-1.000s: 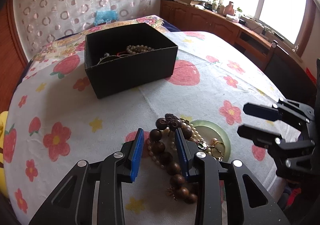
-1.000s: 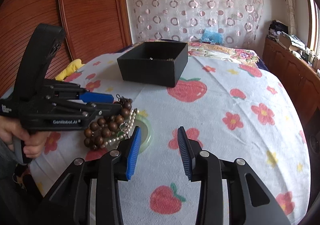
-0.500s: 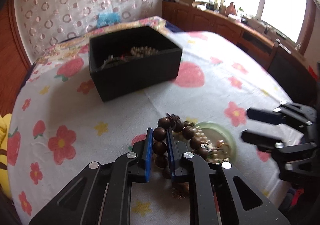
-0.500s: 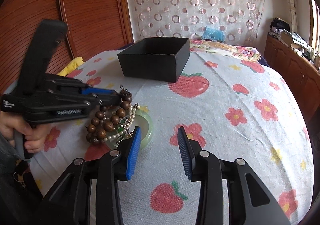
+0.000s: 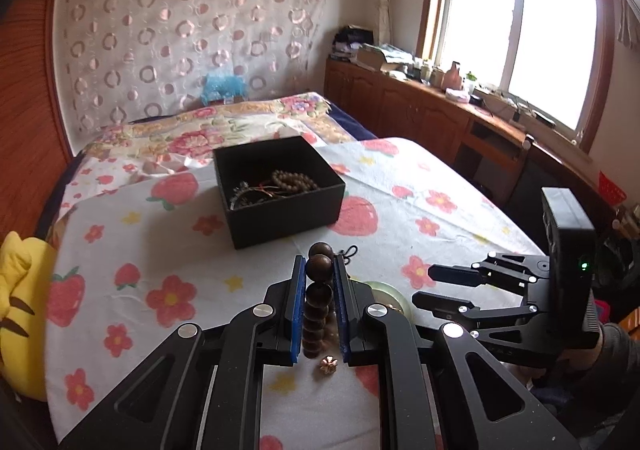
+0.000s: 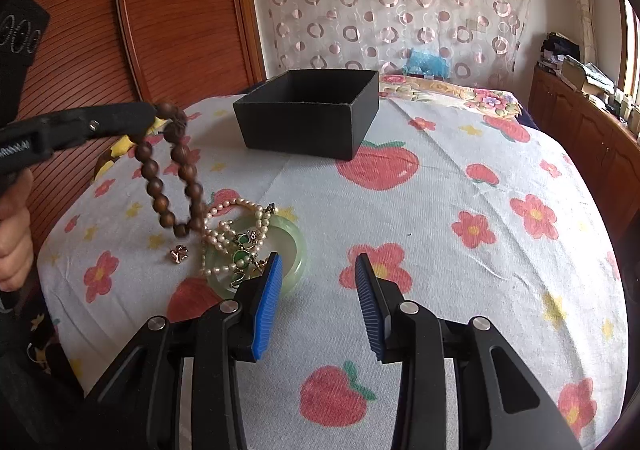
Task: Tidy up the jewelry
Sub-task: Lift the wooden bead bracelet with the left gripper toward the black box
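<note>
The table [image 6: 460, 209], under its strawberry-and-flower cloth, carries the open black jewelry box [image 5: 280, 193] toward its far side, with a pale bead bracelet and some thin chains already lying inside. That box sits straight ahead of the left gripper [image 5: 319, 270] and beyond it, and this is the relation the coming move appears to turn on: the load must travel forward over the near wall of the box before anything is let go. The left gripper's jaws are pinching the dark wooden bead bracelet [image 6: 172, 169] by its top beads, so the loop hangs long-axis downward, its lowest beads clear of the cloth and just beside the remaining pile. The right gripper [image 6: 318, 282] hovers near that pile with its jaws spread and nothing between them, farther from the box than the left. Left on the cloth are the jade bangle [image 6: 294, 254], the pearl strand [image 6: 224, 226] draped across it, and a small gold flower charm [image 6: 179, 253].
</note>
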A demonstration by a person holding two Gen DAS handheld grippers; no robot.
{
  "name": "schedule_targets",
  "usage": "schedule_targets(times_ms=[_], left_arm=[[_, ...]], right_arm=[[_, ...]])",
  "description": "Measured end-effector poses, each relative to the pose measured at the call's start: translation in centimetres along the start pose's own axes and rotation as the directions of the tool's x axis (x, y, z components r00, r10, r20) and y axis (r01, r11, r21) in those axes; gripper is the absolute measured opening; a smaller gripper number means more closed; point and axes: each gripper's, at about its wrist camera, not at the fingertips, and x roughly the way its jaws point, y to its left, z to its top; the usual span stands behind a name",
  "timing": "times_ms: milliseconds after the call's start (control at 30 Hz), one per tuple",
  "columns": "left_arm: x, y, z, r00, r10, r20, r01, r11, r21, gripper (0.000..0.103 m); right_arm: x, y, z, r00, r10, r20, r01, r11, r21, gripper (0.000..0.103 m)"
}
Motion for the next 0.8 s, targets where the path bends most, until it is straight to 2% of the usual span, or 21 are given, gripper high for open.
schedule_targets(times_ms=[167, 433, 700, 733, 800], left_arm=[[-1.0, 0.8, -0.1, 1.0, 0.011, 0.024, -0.01, 1.0, -0.02, 0.012], [-1.6, 2.0, -0.6, 0.999, 0.033, 0.033, -0.031, 0.999, -0.044, 0.012], [-2.0, 3.1, -0.8, 0.998, 0.044, 0.04, -0.042, 0.997, -0.06, 0.012], [-2.0, 3.3, -0.9, 0.998, 0.048, 0.039, -0.045, 0.997, -0.066, 0.012], [-2.1, 3.7, -1.0, 0.998, 0.049, 0.039, -0.046, 0.996, -0.074, 0.012]], right_arm=[[0.2, 0.8, 0.3, 1.0, -0.024, -0.008, 0.023, 0.999, -0.047, 0.04], [1.2, 2.1, 3.4, 0.999, 0.037, -0.022, -0.039, 0.995, -0.094, 0.04], [5.9, 3.9, 6.3, 0.983, 0.106, -0.147, -0.13, 0.978, -0.164, 0.04], [6.3, 4.2, 6.6, 0.98, 0.114, -0.165, -0.143, 0.974, -0.175, 0.036], [6.9, 4.6, 6.8, 0.976, 0.114, -0.188, -0.151, 0.969, -0.196, 0.036]])
